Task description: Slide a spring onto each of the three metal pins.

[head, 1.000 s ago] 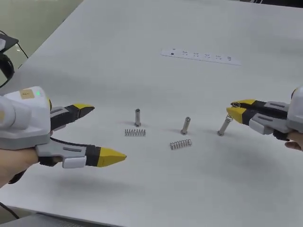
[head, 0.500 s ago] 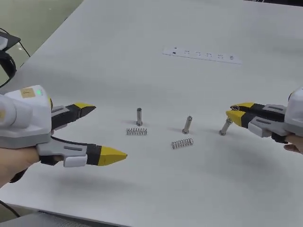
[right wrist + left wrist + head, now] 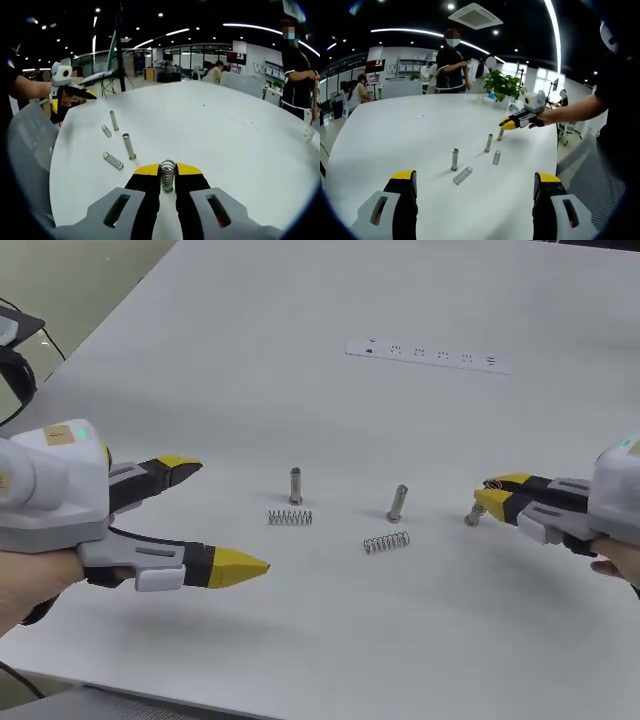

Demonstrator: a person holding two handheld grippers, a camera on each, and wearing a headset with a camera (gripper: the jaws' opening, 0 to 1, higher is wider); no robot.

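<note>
In the head view, the left gripper (image 3: pixel 212 515) hovers over the table (image 3: pixel 300 640) with its jaws wide apart and nothing between them. The right gripper (image 3: pixel 490 498) has its tips just beside the right pin (image 3: pixel 472 513). The left pin (image 3: pixel 296 485) stands upright, with a loose spring (image 3: pixel 289 518) lying just in front of it. The middle pin (image 3: pixel 398 502) leans, and a second loose spring (image 3: pixel 386 541) lies near its foot.

In the left gripper view, its own jaws stand far apart, with the pins ahead on the table.

In the right gripper view, the jaws are clamped on the held spring (image 3: pixel 168 176), which stands upright between the tips.
</note>
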